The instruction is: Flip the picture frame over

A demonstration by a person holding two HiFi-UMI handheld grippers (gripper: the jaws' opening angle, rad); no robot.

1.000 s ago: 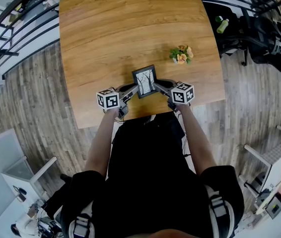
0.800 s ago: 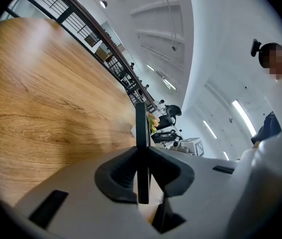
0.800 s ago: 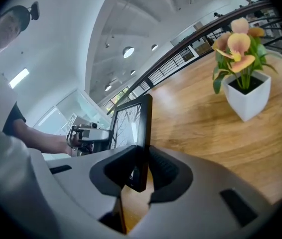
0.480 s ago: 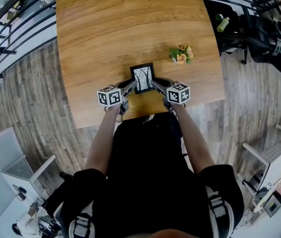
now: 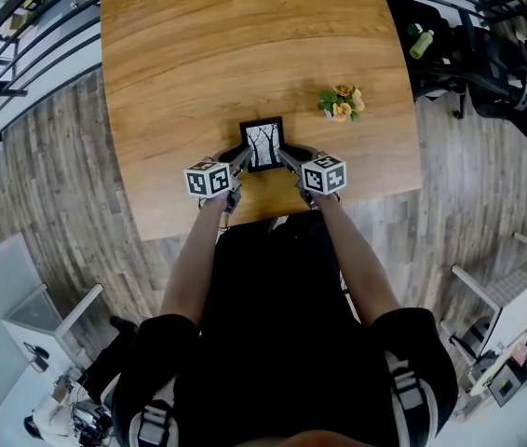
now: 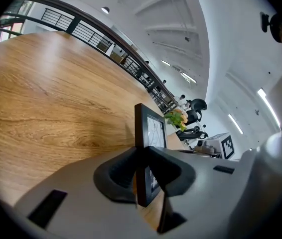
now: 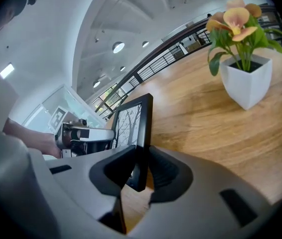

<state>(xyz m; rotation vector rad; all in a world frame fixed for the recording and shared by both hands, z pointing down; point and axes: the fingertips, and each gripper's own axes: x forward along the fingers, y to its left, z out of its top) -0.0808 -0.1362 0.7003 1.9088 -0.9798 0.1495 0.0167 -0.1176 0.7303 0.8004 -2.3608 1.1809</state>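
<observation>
A small black picture frame (image 5: 263, 144) with a drawing of bare trees stands on edge over the near part of the wooden table (image 5: 198, 54), picture side towards me. My left gripper (image 5: 238, 161) is shut on its left edge, and its jaws have just been opening slightly with the frame (image 6: 150, 133) still pinched between the pads. My right gripper (image 5: 285, 159) is shut on the right edge of the frame (image 7: 133, 121). Whether the frame's bottom edge touches the table is hidden by the jaws.
A small white pot of orange flowers (image 5: 341, 102) stands on the table to the right of the frame, and is large in the right gripper view (image 7: 243, 78). The table's near edge (image 5: 273, 214) lies just behind the grippers. Chairs and railings surround the table.
Both grippers have carried the frame a little farther onto the table and lower. The frame has turned from tilted to nearly square with the table.
</observation>
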